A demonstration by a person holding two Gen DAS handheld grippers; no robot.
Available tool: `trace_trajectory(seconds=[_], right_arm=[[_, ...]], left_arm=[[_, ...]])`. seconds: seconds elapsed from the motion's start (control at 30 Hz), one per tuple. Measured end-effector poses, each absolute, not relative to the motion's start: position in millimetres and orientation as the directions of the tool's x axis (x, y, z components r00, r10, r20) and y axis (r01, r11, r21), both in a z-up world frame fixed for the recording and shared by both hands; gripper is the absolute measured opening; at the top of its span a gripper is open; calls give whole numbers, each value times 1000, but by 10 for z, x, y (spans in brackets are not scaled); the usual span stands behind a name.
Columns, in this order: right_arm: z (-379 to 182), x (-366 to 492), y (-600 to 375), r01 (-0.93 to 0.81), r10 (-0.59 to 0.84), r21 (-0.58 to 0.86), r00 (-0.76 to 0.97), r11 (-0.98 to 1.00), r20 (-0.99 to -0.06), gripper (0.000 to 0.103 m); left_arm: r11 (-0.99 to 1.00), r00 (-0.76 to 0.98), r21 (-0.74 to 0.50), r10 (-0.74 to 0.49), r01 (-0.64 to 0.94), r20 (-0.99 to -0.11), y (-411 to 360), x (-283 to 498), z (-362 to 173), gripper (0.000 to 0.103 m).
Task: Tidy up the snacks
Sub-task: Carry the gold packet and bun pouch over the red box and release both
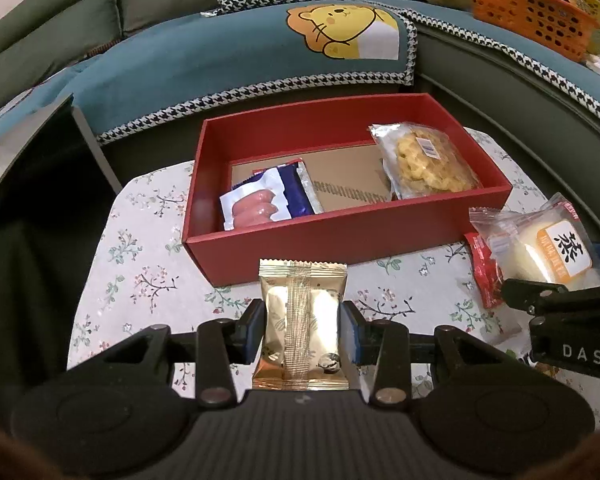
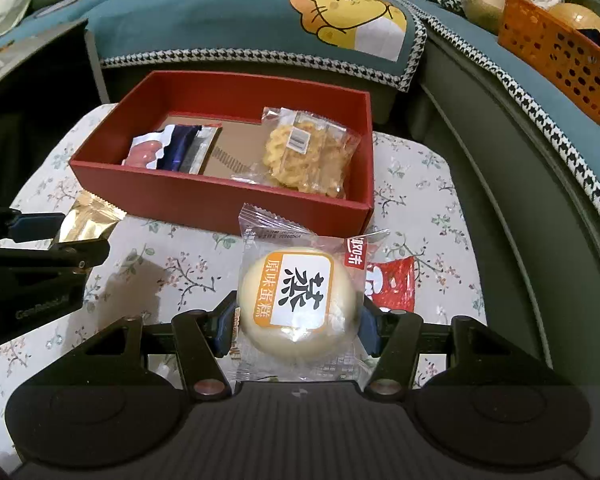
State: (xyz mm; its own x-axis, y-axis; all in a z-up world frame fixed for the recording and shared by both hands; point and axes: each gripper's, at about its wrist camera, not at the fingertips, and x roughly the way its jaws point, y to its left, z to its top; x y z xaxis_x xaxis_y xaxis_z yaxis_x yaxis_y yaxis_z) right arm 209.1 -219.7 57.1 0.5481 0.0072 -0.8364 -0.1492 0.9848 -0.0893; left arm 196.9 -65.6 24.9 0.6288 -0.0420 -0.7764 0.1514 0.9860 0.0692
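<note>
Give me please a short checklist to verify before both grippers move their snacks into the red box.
1. Left gripper is shut on the gold packet: ok.
2. Right gripper is shut on the steamed cake packet: ok.
3. Red box has free floor in the middle, between the sausage packet and the fried snack bag: ok.
4. Both held packets are lifted clear of the floral tablecloth: cannot tell.
5. The two grippers are apart, side by side: ok.
6. The small red packet is still outside the box: not ok, one more snack to store.
</note>
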Motion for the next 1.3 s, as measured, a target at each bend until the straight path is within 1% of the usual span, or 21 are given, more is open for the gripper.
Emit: trace_trajectory(seconds=[0.3,0.7,0.97,1.3], right_arm=[[652,2196,-2243,-125,13,-72,574,990,-819,65],[754,2548,-2184,-112,37,-40,614,993,-789,65],[747,2870,-2146,-106,51,-21,635,994,-771,65],[614,3174,-2112,-102,54,-13,630,995,-774,65]], left_arm=[[991,652,54,-37,119,-757,-599,2102,343,46],[999,683,10,-27,50,-730,-510,2490,475,46],[1000,688,-10,-15,12,-726,-493,2769,446,46],[1000,676,-12,-1,-12,-737,-515,3077,295,46]])
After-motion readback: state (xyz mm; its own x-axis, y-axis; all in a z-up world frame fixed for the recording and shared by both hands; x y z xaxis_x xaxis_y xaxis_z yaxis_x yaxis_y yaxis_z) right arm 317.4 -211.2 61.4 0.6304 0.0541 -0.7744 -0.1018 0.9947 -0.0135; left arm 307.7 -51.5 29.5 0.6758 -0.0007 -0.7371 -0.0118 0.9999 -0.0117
